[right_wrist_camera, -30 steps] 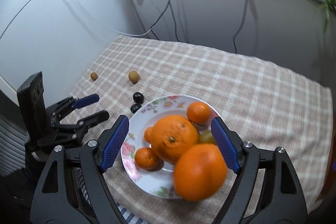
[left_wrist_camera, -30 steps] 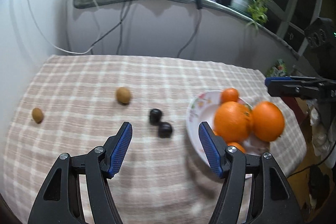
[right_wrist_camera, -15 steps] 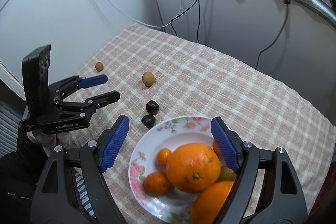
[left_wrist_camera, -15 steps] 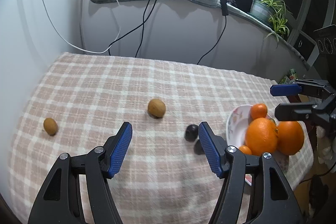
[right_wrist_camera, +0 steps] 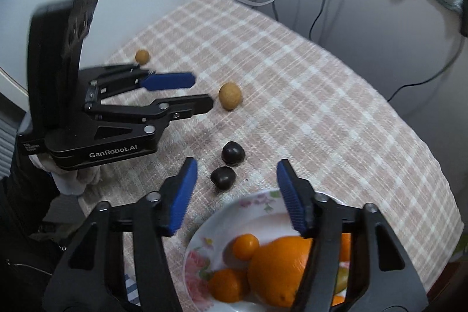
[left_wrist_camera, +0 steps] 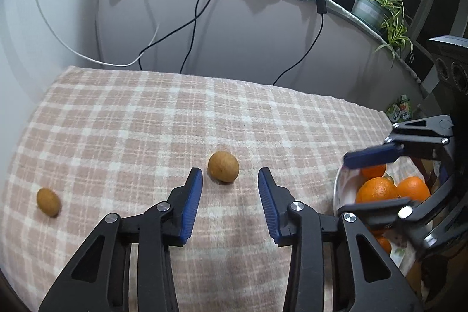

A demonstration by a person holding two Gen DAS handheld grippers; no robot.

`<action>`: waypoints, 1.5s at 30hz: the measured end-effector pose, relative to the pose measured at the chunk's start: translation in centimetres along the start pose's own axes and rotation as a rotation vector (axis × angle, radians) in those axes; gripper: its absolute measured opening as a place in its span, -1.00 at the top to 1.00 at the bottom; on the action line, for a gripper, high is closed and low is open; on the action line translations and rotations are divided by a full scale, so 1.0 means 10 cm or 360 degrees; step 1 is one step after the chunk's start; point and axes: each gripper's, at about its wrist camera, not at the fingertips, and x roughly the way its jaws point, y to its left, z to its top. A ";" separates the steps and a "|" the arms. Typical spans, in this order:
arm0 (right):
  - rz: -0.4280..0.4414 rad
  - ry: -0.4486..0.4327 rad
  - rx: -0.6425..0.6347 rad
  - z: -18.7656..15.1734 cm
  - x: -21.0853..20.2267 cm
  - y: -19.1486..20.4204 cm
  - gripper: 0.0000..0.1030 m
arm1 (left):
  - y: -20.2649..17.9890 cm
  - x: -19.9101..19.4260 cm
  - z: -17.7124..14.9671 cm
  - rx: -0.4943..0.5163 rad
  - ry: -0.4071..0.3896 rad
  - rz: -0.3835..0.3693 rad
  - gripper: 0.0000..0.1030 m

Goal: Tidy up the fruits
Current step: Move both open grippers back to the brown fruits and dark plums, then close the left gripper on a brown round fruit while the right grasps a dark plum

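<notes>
On the checked cloth a round brown fruit (left_wrist_camera: 223, 166) lies just ahead of my left gripper (left_wrist_camera: 228, 171). Its jaws are closing and the blue pads do not touch the fruit. A smaller brown fruit (left_wrist_camera: 48, 202) lies far left. Two dark fruits (right_wrist_camera: 232, 152) (right_wrist_camera: 223, 177) lie side by side between and just beyond the fingertips of my right gripper (right_wrist_camera: 237, 165); its jaws are closing too, with no pad on either fruit. The left gripper (right_wrist_camera: 201, 92) points at the brown fruit (right_wrist_camera: 230, 99). The flowered plate (right_wrist_camera: 222, 212) below holds several oranges (right_wrist_camera: 280, 268).
The plate (left_wrist_camera: 339, 189) sits at the table's right end, under the right gripper (left_wrist_camera: 346, 184). Cables hang down the white wall behind the table. A grey padded ledge and a potted plant (left_wrist_camera: 377, 5) stand at the back. A gloved hand (right_wrist_camera: 73, 180) holds the left gripper.
Both grippers' jaws have narrowed. The left gripper moved left to the larger brown fruit. The right gripper moved off the plate's oranges to the two dark fruits.
</notes>
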 end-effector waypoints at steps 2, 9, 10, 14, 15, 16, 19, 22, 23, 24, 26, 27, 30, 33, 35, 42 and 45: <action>-0.0005 0.0043 -0.0028 0.03 0.09 0.04 0.02 | 0.00 0.05 0.02 0.0008 0.0016 -0.0012 0.29; -0.0023 0.0145 -0.0080 0.13 0.33 0.12 0.11 | 0.07 0.21 0.08 0.0007 0.0067 -0.0008 0.32; -0.0024 0.0157 -0.0081 0.14 0.35 0.11 0.11 | 0.08 0.23 0.08 0.0011 0.0071 -0.0007 0.32; -0.0022 0.0201 -0.0080 0.19 0.44 0.11 0.12 | 0.10 0.29 0.09 0.0017 0.0094 -0.0006 0.32; -0.0023 0.0213 -0.0078 0.19 0.47 0.12 0.13 | 0.11 0.32 0.10 0.0014 0.0104 -0.0009 0.32; -0.0024 0.0224 -0.0077 0.19 0.49 0.11 0.14 | 0.11 0.33 0.09 0.0013 0.0111 -0.0013 0.32; -0.0020 0.0256 -0.0078 0.21 0.55 0.12 0.19 | 0.13 0.36 0.07 0.0017 0.0129 -0.0021 0.32; -0.0022 0.0279 -0.0079 0.23 0.60 0.13 0.23 | 0.12 0.40 0.09 0.0020 0.0139 -0.0023 0.37; -0.0024 0.0285 -0.0076 0.24 0.62 0.13 0.23 | 0.12 0.42 0.10 0.0023 0.0145 -0.0025 0.38; -0.0023 0.0291 -0.0071 0.24 0.63 0.13 0.25 | 0.12 0.43 0.10 0.0023 0.0148 -0.0027 0.39; -0.0020 0.0301 -0.0064 0.24 0.64 0.12 0.33 | 0.13 0.45 0.09 0.0018 0.0155 -0.0029 0.44; -0.0022 0.0305 -0.0062 0.25 0.65 0.12 0.34 | 0.14 0.46 0.09 0.0016 0.0157 -0.0030 0.45; -0.0015 0.0314 -0.0052 0.28 0.72 0.14 0.36 | 0.15 0.46 0.09 0.0009 0.0152 -0.0031 0.46; -0.0015 0.0317 -0.0051 0.28 0.76 0.15 0.47 | 0.13 0.46 0.09 0.0013 0.0146 -0.0024 0.47; -0.0010 0.0313 -0.0046 0.27 0.76 0.14 0.48 | 0.13 0.46 0.09 0.0012 0.0145 -0.0028 0.47; 0.0018 0.0280 -0.0017 0.23 0.73 0.07 0.49 | 0.13 0.38 0.10 0.0001 0.0117 -0.0028 0.47; 0.0029 0.0250 -0.0010 0.20 0.63 0.03 0.49 | 0.12 0.32 0.10 -0.0006 0.0096 -0.0028 0.47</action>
